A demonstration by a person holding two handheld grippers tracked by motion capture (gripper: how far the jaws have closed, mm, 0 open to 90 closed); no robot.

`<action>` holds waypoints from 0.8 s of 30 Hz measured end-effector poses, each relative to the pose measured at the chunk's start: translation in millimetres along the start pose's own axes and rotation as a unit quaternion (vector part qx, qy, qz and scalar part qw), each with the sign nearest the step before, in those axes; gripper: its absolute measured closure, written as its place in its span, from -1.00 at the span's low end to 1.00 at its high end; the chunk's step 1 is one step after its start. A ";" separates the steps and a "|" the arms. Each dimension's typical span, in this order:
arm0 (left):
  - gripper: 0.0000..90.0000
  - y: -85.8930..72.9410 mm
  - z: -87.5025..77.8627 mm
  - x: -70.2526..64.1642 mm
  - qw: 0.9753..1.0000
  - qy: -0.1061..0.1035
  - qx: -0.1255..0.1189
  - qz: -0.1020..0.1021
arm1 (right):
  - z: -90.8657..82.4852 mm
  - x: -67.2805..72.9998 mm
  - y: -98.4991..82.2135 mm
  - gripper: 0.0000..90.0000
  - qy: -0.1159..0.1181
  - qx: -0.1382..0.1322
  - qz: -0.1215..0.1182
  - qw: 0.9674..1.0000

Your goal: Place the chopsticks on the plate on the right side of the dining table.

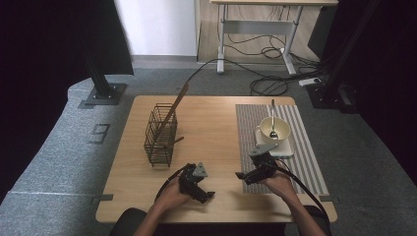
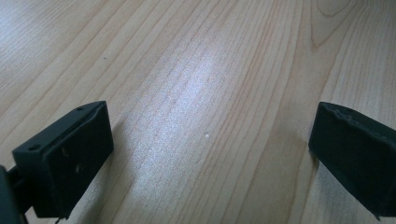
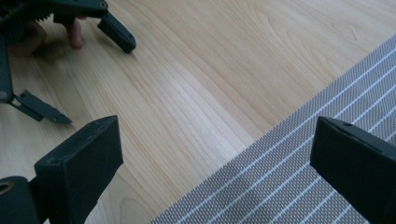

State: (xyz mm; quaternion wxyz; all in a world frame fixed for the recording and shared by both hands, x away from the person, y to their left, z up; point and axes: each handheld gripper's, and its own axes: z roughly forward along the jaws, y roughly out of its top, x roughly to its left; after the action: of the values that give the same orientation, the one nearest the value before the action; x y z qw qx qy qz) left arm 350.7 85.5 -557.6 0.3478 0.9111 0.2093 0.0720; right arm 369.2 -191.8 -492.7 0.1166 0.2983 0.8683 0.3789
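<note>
A light wooden table point(image 1: 211, 123) stands on grey carpet point(image 1: 54, 147), with a desk point(image 1: 255, 19) and cables at the upper frame. On its right half, a striped mat point(image 1: 305, 147) carries a bowl point(image 1: 281, 129) with a spoon point(image 1: 273, 120); a wire basket point(image 1: 160, 135) stands left of centre. At the lower edge, the left gripper point(image 2: 210, 140) and right gripper point(image 3: 215, 154) both rest spread wide, empty.

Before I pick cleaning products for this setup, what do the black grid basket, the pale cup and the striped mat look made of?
The black grid basket looks like thin metal wire with a dark matte coating: open mesh you can see through. The pale cup appears glazed ceramic, smooth and cream, though plastic can't be ruled out. The striped mat seems woven fabric or vinyl: the right gripper view shows a fine grey weave with white lines.
</note>
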 end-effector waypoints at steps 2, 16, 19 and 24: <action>-1.00 0.0 0.0 0.0 1.000 0.000 0.000 0.000 | 0.1 0.9 3.5 -0.96 0.007 -0.001 0.005 1.000; -1.00 0.4 0.1 0.0 1.000 0.001 0.001 -0.001 | -1.6 6.1 30.0 -0.97 0.029 -0.005 0.008 1.000; -1.00 0.4 0.1 0.0 1.000 0.001 0.001 -0.001 | -1.3 6.8 34.0 -0.98 0.035 -0.004 0.012 0.999; -1.00 0.4 0.1 0.0 1.000 0.001 0.001 -0.001 | 2.0 10.1 46.0 -0.99 0.035 0.000 0.000 0.999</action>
State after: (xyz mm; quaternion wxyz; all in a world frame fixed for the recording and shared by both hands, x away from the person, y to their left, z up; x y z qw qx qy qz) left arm 350.9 85.1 -557.4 0.3470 0.9111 0.2104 0.0729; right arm 381.8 -159.9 -460.4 0.0855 0.2850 0.8719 0.3889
